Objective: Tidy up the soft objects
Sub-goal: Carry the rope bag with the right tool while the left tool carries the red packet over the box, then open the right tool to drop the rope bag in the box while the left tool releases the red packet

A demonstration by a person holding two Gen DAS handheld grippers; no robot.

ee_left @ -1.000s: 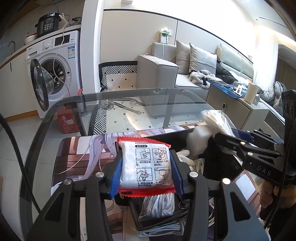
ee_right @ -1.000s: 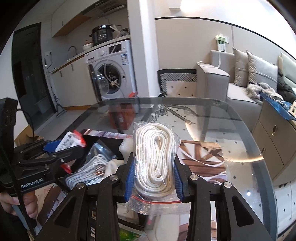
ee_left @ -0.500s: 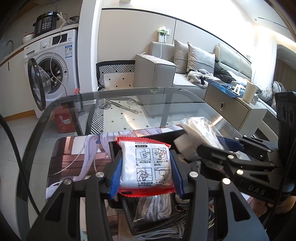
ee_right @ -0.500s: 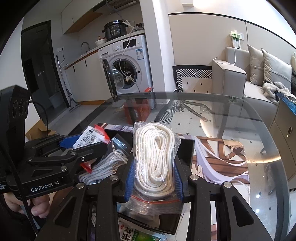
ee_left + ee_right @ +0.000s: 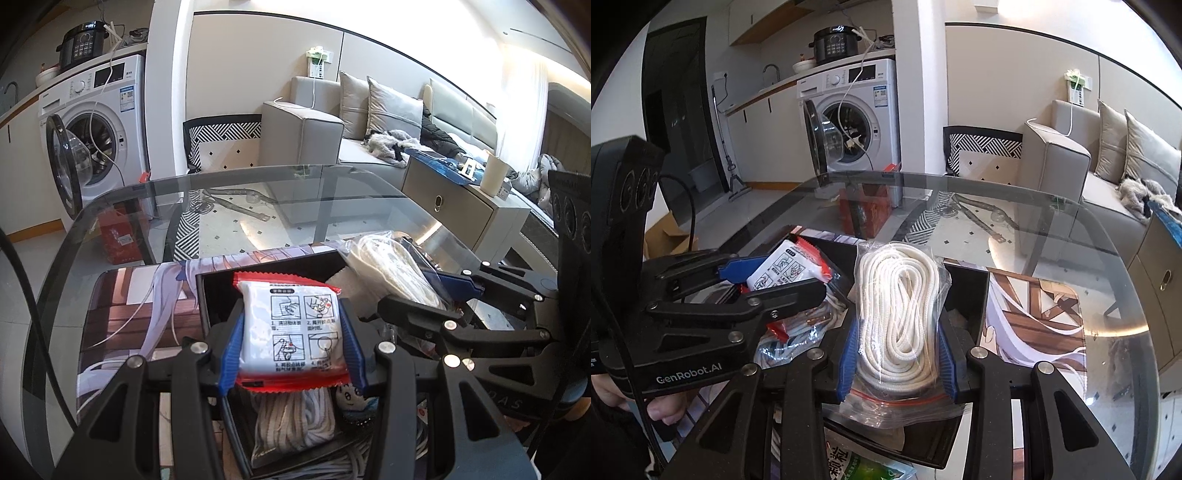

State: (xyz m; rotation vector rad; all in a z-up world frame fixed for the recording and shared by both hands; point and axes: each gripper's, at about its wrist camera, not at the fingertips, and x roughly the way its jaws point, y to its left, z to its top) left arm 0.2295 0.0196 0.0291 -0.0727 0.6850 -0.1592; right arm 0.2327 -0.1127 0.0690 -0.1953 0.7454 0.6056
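Note:
My left gripper (image 5: pixel 291 343) is shut on a white packet with red edges (image 5: pixel 291 332) and holds it above the black box (image 5: pixel 221 291). It also shows in the right wrist view (image 5: pixel 783 271). My right gripper (image 5: pixel 897 347) is shut on a clear bag of white rope (image 5: pixel 897 310) and holds it over the same box (image 5: pixel 967 288). The bag also shows in the left wrist view (image 5: pixel 391 273). Another bag of rope (image 5: pixel 291 424) lies inside the box below my left gripper.
The box sits on a printed mat (image 5: pixel 1034 317) on a round glass table (image 5: pixel 1089 236). A green packet (image 5: pixel 864 461) lies at the near edge. A washing machine (image 5: pixel 96 122) and a grey sofa (image 5: pixel 332 129) stand beyond the table.
Both grippers have drawn closer together over the black box. The right gripper with the rope bag has moved left toward the left gripper. Both keep their hold.

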